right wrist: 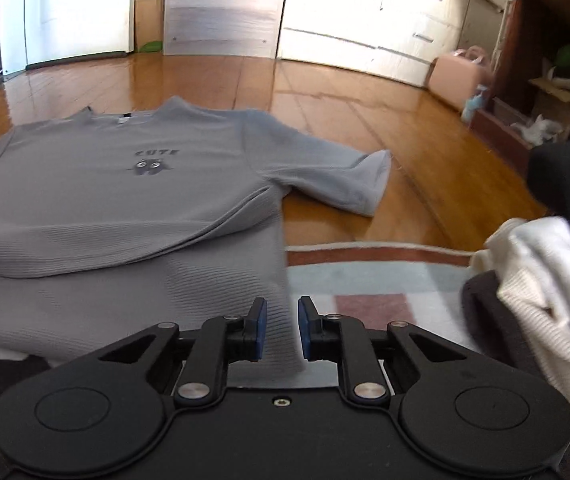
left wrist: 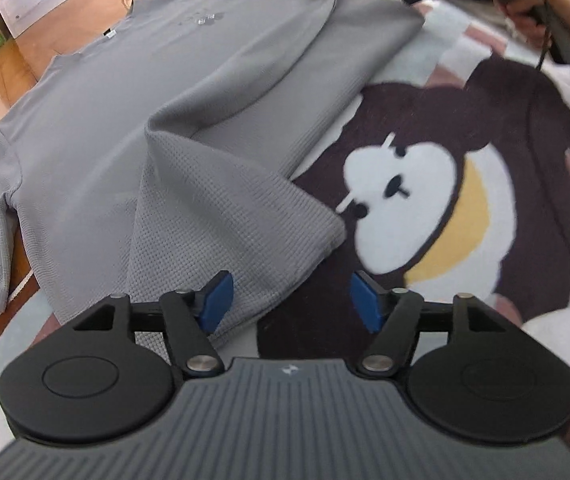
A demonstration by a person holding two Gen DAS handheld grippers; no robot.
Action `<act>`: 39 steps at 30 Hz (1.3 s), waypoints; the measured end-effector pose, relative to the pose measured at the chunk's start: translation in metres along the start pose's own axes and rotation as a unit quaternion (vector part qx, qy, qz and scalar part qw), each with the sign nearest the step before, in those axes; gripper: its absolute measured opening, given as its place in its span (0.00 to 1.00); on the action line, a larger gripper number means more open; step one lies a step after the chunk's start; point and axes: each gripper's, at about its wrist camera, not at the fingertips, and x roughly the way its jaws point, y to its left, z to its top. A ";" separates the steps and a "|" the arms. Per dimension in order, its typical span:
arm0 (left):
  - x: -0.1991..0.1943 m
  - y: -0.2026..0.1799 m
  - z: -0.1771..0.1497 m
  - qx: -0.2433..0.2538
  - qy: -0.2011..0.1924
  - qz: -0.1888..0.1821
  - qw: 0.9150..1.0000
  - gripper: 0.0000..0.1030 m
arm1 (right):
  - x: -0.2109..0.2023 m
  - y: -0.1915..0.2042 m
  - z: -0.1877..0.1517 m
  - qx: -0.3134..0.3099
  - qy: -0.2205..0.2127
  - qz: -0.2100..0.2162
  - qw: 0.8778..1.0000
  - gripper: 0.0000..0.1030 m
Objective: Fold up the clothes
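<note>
On the wooden floor (right wrist: 325, 120) and rug (left wrist: 465, 160) I see a grey shirt (left wrist: 125, 120), its hem folded up. My left hand-held gripper (left wrist: 289, 300) is spread wide above the hem; my right hand-held gripper (right wrist: 282, 330) stands slightly parted, holding nothing.

The shirt (left wrist: 133, 92) lies partly on the rug (left wrist: 465, 128), partly on the floor (right wrist: 325, 112) behind.

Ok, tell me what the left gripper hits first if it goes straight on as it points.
Probably the grey shirt: its folded-over hem corner lies just ahead of the left gripper, whose jaws stand open. The right-hand pad lines up over the rug instead. Depth is hard to judge.
</note>
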 end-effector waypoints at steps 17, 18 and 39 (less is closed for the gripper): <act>-0.023 0.138 -0.005 -0.302 -0.174 0.081 0.934 0.04 | 0.011 -0.015 0.023 0.015 -0.005 0.052 0.999 0.20; -0.019 0.143 -0.009 -0.319 -0.168 0.081 0.929 0.04 | 0.013 -0.018 0.028 0.020 -0.005 0.060 0.998 0.20; 0.020 0.118 -0.005 -0.258 -0.090 0.091 0.958 0.37 | 0.101 -0.005 0.054 0.017 0.040 0.103 0.994 0.51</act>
